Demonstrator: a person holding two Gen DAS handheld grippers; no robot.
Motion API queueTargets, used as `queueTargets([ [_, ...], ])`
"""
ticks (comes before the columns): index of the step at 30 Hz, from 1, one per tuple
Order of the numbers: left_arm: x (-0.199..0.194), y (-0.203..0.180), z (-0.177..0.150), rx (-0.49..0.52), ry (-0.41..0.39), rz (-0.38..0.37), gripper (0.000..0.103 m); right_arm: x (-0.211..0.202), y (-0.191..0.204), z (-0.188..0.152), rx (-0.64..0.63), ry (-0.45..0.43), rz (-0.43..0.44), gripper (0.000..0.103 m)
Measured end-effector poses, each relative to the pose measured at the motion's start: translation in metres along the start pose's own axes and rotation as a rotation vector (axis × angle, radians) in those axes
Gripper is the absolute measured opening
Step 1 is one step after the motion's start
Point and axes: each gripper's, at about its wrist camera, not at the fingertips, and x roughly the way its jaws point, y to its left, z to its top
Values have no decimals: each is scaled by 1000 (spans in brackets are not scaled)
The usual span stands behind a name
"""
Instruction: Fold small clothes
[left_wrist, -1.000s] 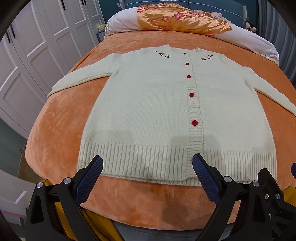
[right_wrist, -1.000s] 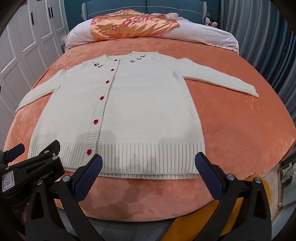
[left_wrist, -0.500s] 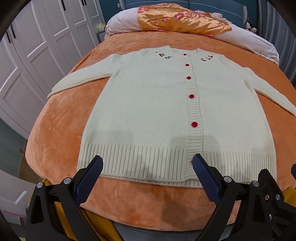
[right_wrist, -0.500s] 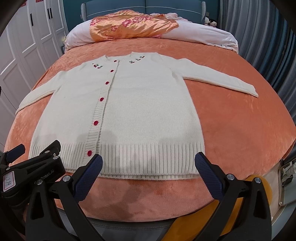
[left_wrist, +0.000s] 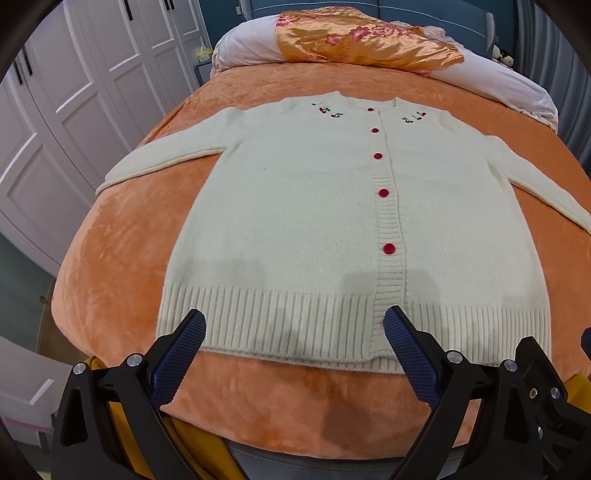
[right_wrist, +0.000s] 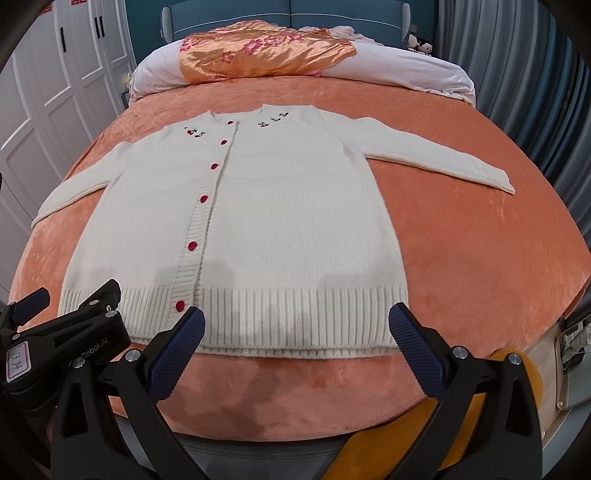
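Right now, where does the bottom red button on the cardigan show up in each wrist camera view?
Left wrist: the bottom red button is almost hidden behind the left gripper's right fingertip, on the ribbed hem, right of centre.
Right wrist: it shows plainly on the hem, left of centre, just above the right gripper's left fingertip.
Shared landmark: the cherry embroidery at the cardigan's neckline.

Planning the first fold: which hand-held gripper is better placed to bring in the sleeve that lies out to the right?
Right, probably. The right hand-held gripper, open, hovers over the cardigan's hem nearest the right sleeve. The left hand-held gripper sits over the button-band side, farther away.
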Motion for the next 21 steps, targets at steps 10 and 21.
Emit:
queueTargets([
  [10,5,-1,-1,1,10,7,94,2,1,-1,2,10,-3,98],
  [21,14,-3,-1,8,24,15,94,11,1,-1,5,28,3,98],
])
